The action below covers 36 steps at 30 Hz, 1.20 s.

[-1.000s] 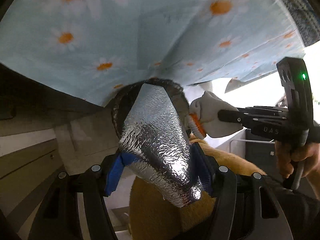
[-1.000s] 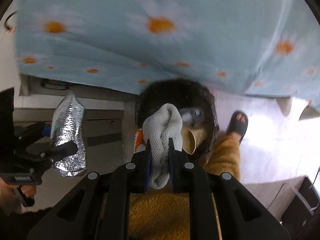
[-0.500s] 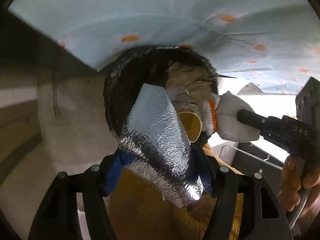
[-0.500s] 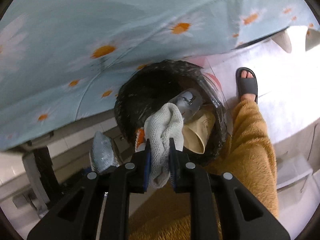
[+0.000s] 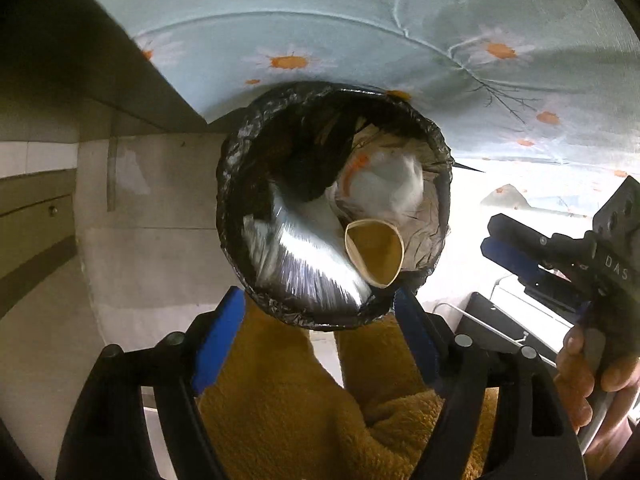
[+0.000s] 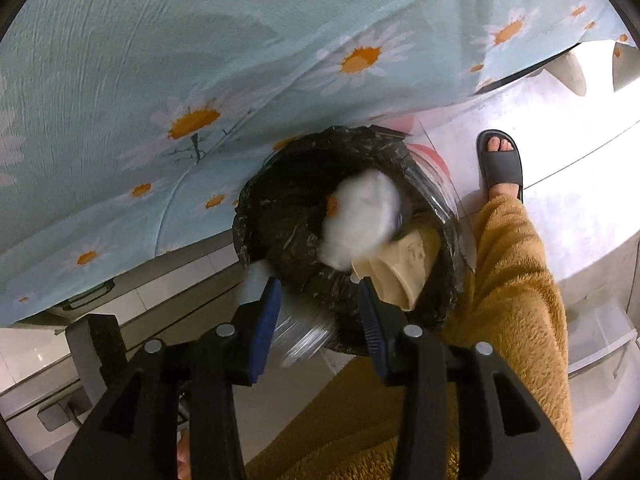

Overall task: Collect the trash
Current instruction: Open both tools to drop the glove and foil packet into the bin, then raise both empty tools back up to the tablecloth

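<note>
Silver foil trash (image 5: 304, 264) is seen blurred inside the black-lined bin (image 5: 240, 168), and a white cloth with an orange trim (image 6: 360, 220) is blurred over the bin's mouth; both appear to be dropping in. A tan paper cup (image 5: 374, 252) already lies among the contents. The bin stands on the floor, tucked against the hanging edge of a daisy-printed blue cloth (image 6: 160, 80).

The step in hand is judged to be the release of both pieces. It is done well if each hand-held gripper is kept above the opening until its piece has cleared the rim, and is lifted away only after nothing clings to the blue pads.

The left hand-held gripper (image 5: 320, 344) has just been opening: its jaws stand wide apart, nothing is pressed between them, and the foil lies beyond the tips. The right hand-held gripper (image 6: 318, 320) has also just been opening: its jaws are parted to a moderate gap, nothing is gripped, and the cloth is seen well past the fingertips.
</note>
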Each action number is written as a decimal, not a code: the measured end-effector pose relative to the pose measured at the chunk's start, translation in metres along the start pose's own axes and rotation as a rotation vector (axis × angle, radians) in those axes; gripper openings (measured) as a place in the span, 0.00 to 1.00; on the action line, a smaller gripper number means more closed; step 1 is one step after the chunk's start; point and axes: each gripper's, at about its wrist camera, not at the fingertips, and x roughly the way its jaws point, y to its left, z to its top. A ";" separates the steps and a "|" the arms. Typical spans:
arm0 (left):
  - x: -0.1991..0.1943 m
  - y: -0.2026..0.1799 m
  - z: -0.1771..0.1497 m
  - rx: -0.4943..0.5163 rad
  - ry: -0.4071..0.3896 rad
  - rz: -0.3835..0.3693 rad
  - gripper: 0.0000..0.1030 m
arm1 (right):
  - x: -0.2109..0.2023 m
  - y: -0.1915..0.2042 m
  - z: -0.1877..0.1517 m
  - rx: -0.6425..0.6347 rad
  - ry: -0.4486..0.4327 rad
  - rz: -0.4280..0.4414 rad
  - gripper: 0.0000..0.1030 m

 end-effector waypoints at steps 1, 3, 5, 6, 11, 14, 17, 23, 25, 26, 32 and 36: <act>0.000 0.000 -0.001 -0.002 -0.001 0.004 0.73 | -0.001 0.000 -0.001 -0.002 0.001 0.003 0.40; 0.000 0.002 -0.003 -0.008 -0.001 0.000 0.73 | -0.001 0.000 -0.003 -0.006 0.003 0.003 0.40; 0.000 0.003 -0.004 -0.012 -0.003 0.002 0.73 | -0.001 0.001 -0.005 -0.007 0.002 0.003 0.40; -0.001 0.004 -0.004 -0.014 -0.004 0.000 0.73 | -0.002 0.001 -0.006 -0.007 0.003 0.003 0.40; -0.006 0.006 -0.003 -0.011 -0.013 -0.005 0.73 | -0.005 0.003 -0.009 -0.010 -0.003 0.005 0.40; -0.009 0.005 -0.004 -0.005 -0.022 -0.007 0.73 | -0.007 0.005 -0.010 -0.013 -0.005 0.008 0.40; -0.017 0.002 -0.007 -0.004 -0.049 -0.017 0.73 | -0.011 0.006 -0.012 -0.010 0.001 0.014 0.40; -0.043 -0.005 -0.016 0.017 -0.076 -0.053 0.73 | -0.045 0.027 -0.028 -0.111 -0.034 0.036 0.46; -0.057 -0.006 -0.021 0.026 -0.089 -0.067 0.73 | -0.063 0.038 -0.037 -0.162 -0.051 0.035 0.48; -0.067 -0.007 -0.024 0.039 -0.102 -0.080 0.73 | -0.072 0.045 -0.041 -0.190 -0.055 0.042 0.48; -0.125 -0.025 -0.039 0.138 -0.177 -0.127 0.82 | -0.141 0.097 -0.076 -0.439 -0.167 0.022 0.48; -0.169 -0.044 -0.045 0.193 -0.251 -0.127 0.82 | -0.182 0.128 -0.088 -0.559 -0.241 0.007 0.60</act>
